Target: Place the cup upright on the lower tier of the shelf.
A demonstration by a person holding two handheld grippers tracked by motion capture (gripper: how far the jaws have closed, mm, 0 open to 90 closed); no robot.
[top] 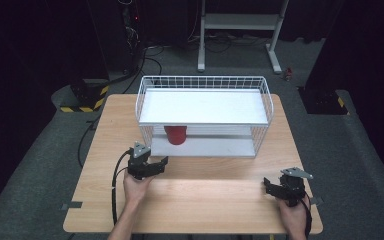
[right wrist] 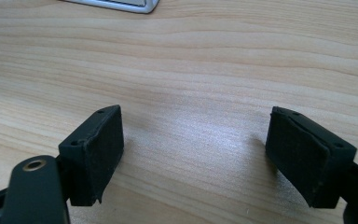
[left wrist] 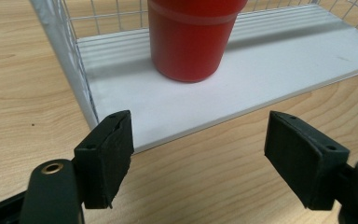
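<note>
On the near worktop (top: 195, 192), the left hand-held gripper (left wrist: 198, 154) is gaping, released, facing the red plastic cup (left wrist: 191, 37); it should be advancing squarely.

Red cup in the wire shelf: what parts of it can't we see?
- Red cup top, high view: hidden under the upper shelf board.
- Cup rim, left gripper view: cut off by the picture's top edge.
- What's inside the cup: cannot tell in either view.
- Cup's far side: hidden by the cup itself.
</note>
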